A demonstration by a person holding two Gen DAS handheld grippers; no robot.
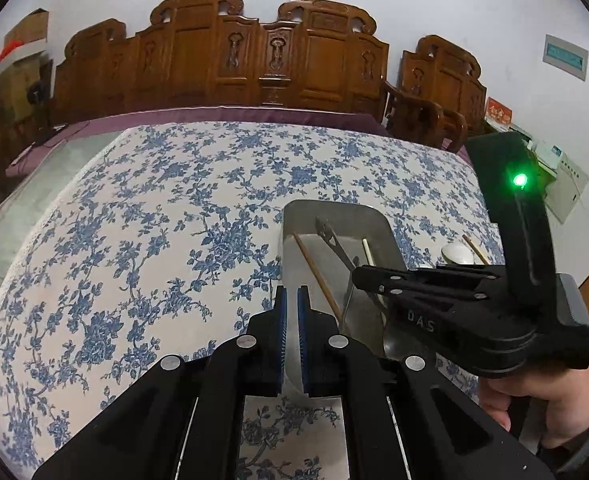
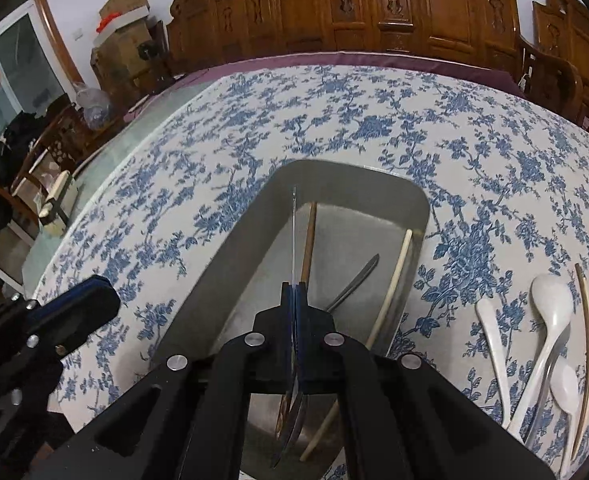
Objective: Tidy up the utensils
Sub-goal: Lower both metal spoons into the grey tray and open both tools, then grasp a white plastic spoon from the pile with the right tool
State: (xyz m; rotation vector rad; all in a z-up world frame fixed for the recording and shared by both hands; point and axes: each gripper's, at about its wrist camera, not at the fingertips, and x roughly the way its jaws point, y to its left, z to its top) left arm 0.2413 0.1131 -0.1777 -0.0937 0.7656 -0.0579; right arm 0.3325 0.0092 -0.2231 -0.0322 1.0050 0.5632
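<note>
A metal tray (image 2: 334,172) lies on the blue-flowered tablecloth. In it are a brown chopstick (image 2: 308,240), a pale chopstick (image 2: 394,280) and a metal utensil handle (image 2: 358,276). My right gripper (image 2: 295,292) hangs over the tray, shut on a metal fork (image 2: 294,232) seen edge-on, handle pointing away, tines toward the camera. In the left wrist view the same fork (image 1: 332,238) sticks out of the right gripper (image 1: 356,276) above the tray (image 1: 334,208). My left gripper (image 1: 292,320) is shut and holds nothing, at the tray's left near edge.
Right of the tray lie white spoons (image 2: 550,300), a metal utensil among them and a brown chopstick (image 2: 586,340). Carved wooden chairs (image 1: 222,60) line the table's far side. Cardboard boxes (image 2: 122,20) stand at the back left. A hand (image 1: 550,404) holds the right gripper's handle.
</note>
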